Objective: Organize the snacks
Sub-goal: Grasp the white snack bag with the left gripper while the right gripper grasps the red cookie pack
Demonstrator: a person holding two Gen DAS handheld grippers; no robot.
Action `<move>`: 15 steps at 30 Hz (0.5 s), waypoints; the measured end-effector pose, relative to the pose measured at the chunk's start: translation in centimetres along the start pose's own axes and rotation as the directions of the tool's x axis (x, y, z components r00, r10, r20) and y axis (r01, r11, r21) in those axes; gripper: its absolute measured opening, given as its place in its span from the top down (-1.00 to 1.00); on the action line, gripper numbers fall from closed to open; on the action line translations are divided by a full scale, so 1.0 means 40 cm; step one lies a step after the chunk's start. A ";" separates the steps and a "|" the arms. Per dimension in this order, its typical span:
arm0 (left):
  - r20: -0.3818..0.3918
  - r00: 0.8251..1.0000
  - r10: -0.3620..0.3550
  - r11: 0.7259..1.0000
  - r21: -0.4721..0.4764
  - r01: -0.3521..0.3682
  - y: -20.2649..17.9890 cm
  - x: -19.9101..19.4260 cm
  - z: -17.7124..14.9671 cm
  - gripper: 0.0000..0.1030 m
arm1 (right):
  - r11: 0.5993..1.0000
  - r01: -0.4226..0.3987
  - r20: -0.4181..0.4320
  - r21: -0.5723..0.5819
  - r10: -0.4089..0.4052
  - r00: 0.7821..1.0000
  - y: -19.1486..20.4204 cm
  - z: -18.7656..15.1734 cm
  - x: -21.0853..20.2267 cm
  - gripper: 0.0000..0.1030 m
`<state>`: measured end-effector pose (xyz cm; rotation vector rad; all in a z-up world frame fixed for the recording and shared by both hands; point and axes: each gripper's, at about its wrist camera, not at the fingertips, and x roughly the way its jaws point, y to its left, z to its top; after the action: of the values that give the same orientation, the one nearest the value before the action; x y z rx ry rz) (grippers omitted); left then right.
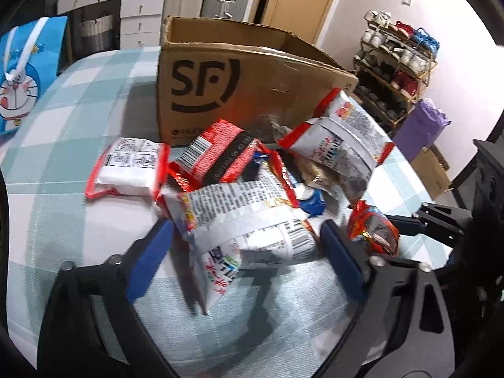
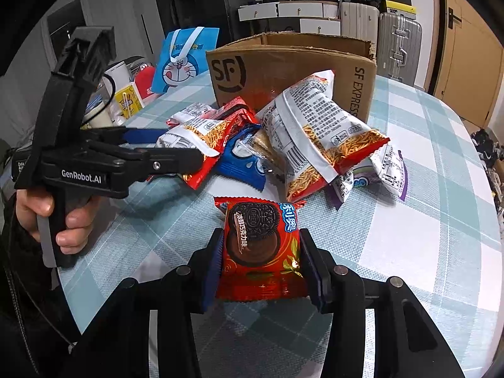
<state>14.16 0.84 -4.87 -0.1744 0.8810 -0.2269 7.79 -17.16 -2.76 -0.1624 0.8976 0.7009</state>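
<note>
A heap of snack packets lies on the checked tablecloth (image 1: 78, 119) in front of an open cardboard box (image 1: 252, 94) marked SF. My left gripper (image 1: 247, 225) is open, its blue pads (image 1: 151, 258) on either side of a white-and-red crisp-stick bag (image 1: 252, 230) at the near edge of the heap; I see no firm press. Seen from the right wrist, the left gripper (image 2: 186, 145) reaches in from the left around that bag (image 2: 201, 132). My right gripper (image 2: 260, 234) is shut on a red Oreo packet (image 2: 261, 245), held just above the cloth and apart from the heap.
More red-and-white bags (image 2: 315, 126), a blue biscuit packet (image 2: 242, 163) and purple packets (image 2: 387, 170) make up the heap. A blue cartoon gift bag (image 2: 182, 60) stands far left. A shoe rack (image 1: 397, 63), suitcases (image 2: 400, 41) and drawers lie beyond the table. A hand (image 2: 72, 220) grips the left handle.
</note>
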 end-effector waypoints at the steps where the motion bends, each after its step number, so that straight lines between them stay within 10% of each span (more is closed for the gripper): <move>1: 0.004 1.000 0.005 1.000 0.005 -0.005 -0.003 0.002 0.000 -0.69 | 1.000 0.000 0.002 0.001 0.000 1.000 -0.001 0.001 -0.002 0.09; 15: 0.043 0.999 0.014 0.998 0.062 -0.017 -0.024 -0.029 -0.012 -0.02 | 1.000 0.004 0.025 -0.002 -0.004 1.000 0.000 0.005 -0.016 0.09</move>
<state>12.96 0.20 -4.07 -0.1138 0.8317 -0.2356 7.63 -17.39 -2.14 -0.1571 0.8722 0.6985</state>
